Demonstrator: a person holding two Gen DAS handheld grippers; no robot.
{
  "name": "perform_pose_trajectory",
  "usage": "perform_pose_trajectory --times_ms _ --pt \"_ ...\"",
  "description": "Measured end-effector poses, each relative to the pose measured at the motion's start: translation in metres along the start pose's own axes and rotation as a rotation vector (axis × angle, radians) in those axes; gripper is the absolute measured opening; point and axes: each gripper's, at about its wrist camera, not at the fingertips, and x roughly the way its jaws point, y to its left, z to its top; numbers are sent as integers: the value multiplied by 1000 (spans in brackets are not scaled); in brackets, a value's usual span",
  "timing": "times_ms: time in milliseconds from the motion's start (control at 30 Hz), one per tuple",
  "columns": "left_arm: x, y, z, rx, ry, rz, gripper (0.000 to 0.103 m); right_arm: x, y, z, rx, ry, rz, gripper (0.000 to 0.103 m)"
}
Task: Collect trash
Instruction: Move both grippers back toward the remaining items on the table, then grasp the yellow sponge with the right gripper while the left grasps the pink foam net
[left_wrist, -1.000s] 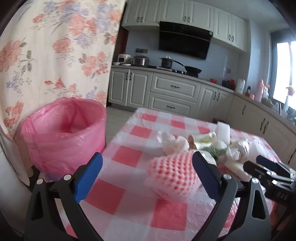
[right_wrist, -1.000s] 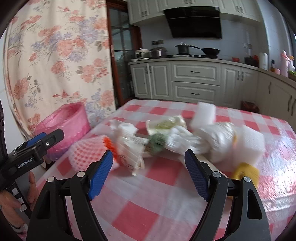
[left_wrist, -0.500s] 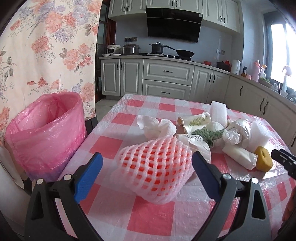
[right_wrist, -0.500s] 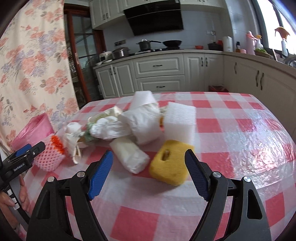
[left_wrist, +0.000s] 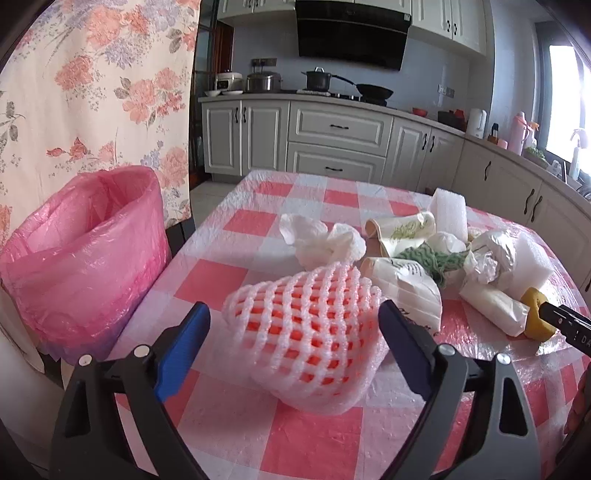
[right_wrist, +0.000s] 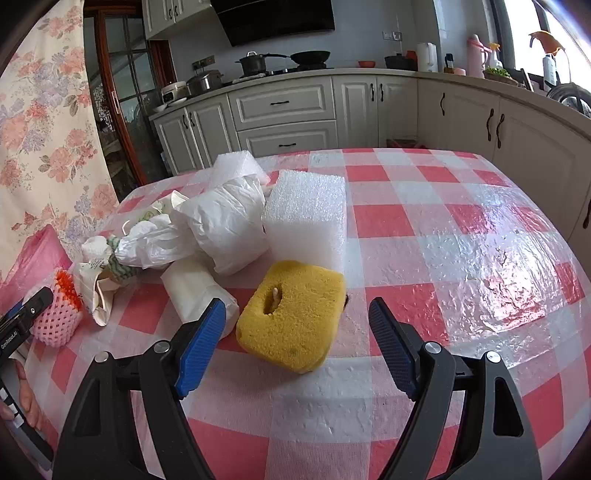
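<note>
My left gripper (left_wrist: 293, 345) is open, its blue pads on either side of a white foam fruit net (left_wrist: 308, 332) over something orange, lying on the checked table (left_wrist: 221, 284). My right gripper (right_wrist: 295, 339) is open around a yellow sponge (right_wrist: 291, 314) with a hole in it. A pile of trash lies between them: crumpled tissue (left_wrist: 321, 240), paper bags (left_wrist: 402, 229), a white plastic bag (right_wrist: 225, 225), a foam block (right_wrist: 306, 214) and a white roll (right_wrist: 195, 291). A bin with a pink liner (left_wrist: 81, 251) stands left of the table.
A floral curtain (left_wrist: 92, 85) hangs behind the bin. White kitchen cabinets (left_wrist: 332, 140) and a stove with pots run along the back wall. The table's right half (right_wrist: 461, 236) shows glossy checked cloth. The left gripper also shows at the left edge of the right wrist view (right_wrist: 22, 317).
My left gripper has closed in on the foam net, which now lies between its pads. My right gripper has swung right from the trash pile and come up to the yellow sponge.
</note>
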Motion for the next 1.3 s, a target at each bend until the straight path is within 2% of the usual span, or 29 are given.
perform_pose_trajectory --times_ms 167,267,333,533,667,933,1067,1300 --pt "6 -3 -1 9 28 -1 77 9 0 2 -6 36 -10 75" --pt "7 -3 -1 14 33 -12 71 12 -2 1 2 51 -6 67" --pt "8 -4 -1 21 37 -18 65 13 -4 1 8 57 -1 58" --pt "9 -10 -2 46 37 -24 45 13 -5 2 17 58 11 51" --pt "6 -10 -2 42 21 -23 38 10 -5 1 21 44 13 48" --pt "-4 -6 -2 24 -27 0 34 -4 4 -1 -19 -18 1 46" --pt "-14 -5 -4 19 -67 8 34 -8 13 -6 -26 -10 31 46" --pt "-28 -4 -13 26 -73 -7 34 -25 37 -8 -85 -38 66 46"
